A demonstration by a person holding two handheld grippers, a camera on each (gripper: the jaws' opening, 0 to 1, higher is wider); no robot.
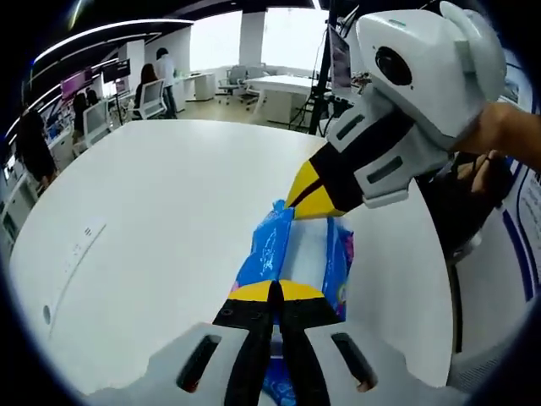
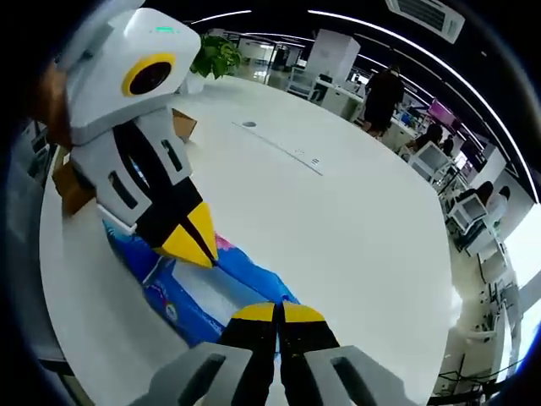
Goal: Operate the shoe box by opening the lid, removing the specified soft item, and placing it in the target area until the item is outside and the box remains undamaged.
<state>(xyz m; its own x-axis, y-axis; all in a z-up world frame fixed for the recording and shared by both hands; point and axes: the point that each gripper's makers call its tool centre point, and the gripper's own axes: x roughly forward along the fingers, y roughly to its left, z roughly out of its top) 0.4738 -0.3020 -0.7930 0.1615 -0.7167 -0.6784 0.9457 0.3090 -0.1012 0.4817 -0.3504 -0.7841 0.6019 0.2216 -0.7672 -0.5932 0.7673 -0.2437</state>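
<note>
- Box [image 2: 182, 124] is seen as a brown cardboard shape at the far table edge in the right gripper view, partly hidden behind the left gripper; whether its lid is up cannot be told.
- Table [image 1: 169, 220], white and round-edged, is shown bearing everything; a flat cable hatch [image 2: 279, 145] is set flush in its top.
- Pack [image 1: 292, 258], a soft blue plastic one with a clear middle panel, is laid out on the table outside the box, stretched between the two grippers.
- Left gripper [image 1: 275, 292] is seen with its yellow-tipped jaws pressed together on the near end of the pack; in the right gripper view [image 2: 201, 245] the same tips are closed on the pack's far end.
- Right gripper [image 2: 277, 313] is shown pinching the opposite end, jaws closed; in the left gripper view [image 1: 308, 199] it is held by a hand [image 1: 507, 131].
- Plant [image 2: 215, 55] is seen beyond the table.
</note>
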